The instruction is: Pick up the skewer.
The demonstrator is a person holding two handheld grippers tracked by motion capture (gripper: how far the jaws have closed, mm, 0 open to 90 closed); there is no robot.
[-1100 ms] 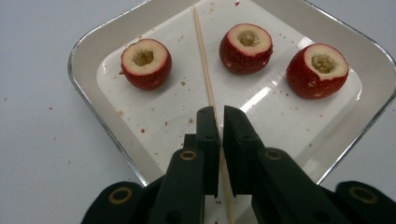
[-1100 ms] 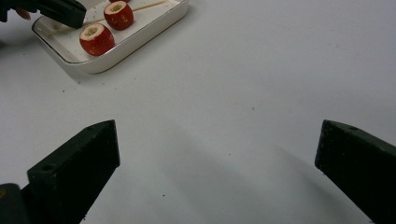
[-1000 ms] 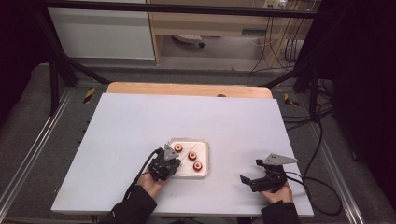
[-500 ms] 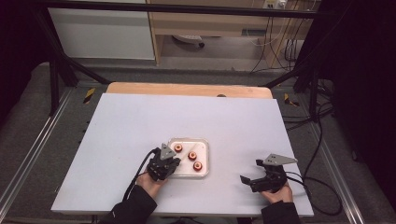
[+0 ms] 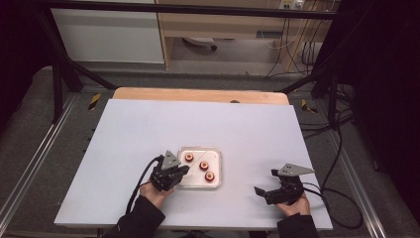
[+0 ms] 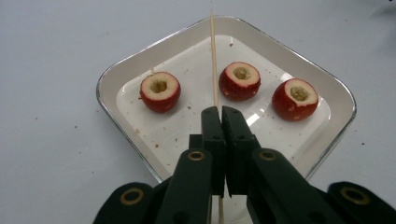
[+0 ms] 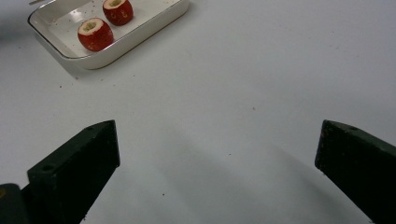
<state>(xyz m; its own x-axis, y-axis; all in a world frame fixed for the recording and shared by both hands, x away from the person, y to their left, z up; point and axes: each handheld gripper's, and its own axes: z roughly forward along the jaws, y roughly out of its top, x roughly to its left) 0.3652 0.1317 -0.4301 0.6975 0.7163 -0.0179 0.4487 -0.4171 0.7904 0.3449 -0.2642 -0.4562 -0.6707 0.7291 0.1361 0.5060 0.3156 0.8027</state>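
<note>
Pinching a thin skewer [image 6: 214,60], the left gripper [image 6: 219,112] has jaws clamped tight over the tray [image 6: 122,70] w/ three cored fruits [image 6: 160,91]. Right gripper [image 7: 217,140] is wide, nothing in it, well apart. Risk: skewer may twist, slip or snap if pushed off-axis; fruit could roll.

1. Three round red fruits with hollowed pale centres: one [image 6: 160,90] at the left in the left gripper view, one [image 6: 240,80] in the middle, one [image 6: 295,98] at the right.
2. One shallow white rectangular tray with rounded corners [image 6: 116,77].
3. One thin pale wooden skewer [image 6: 214,56].
4. Two black two-jaw hand-held grippers: the left hand-held gripper [image 6: 218,112] and the right hand-held gripper [image 7: 217,154].
5. One white counter [image 5: 148,124].
</note>
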